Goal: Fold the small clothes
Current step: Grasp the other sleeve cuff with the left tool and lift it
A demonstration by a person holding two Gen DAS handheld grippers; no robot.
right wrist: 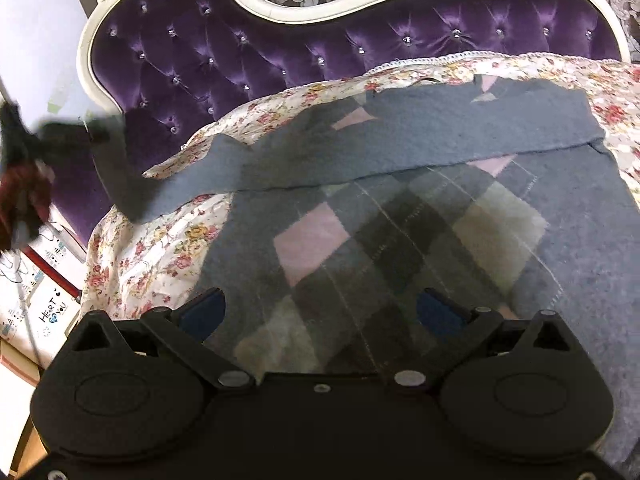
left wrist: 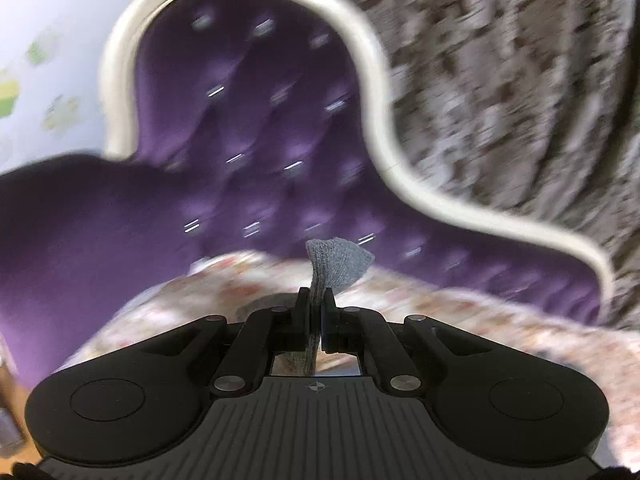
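A grey argyle sweater with pink, dark and pale diamonds lies flat on the floral bedspread. One grey sleeve lies folded across its upper part, running left. My left gripper is shut on the grey sleeve end, which sticks up past the fingertips; in the right wrist view this gripper is a blurred dark shape at the left, holding the sleeve above the bed edge. My right gripper is open and empty, low over the sweater's lower part.
A purple tufted headboard with a white carved frame stands behind the bed. Patterned curtains hang behind it. Printed boxes sit beside the bed at the left.
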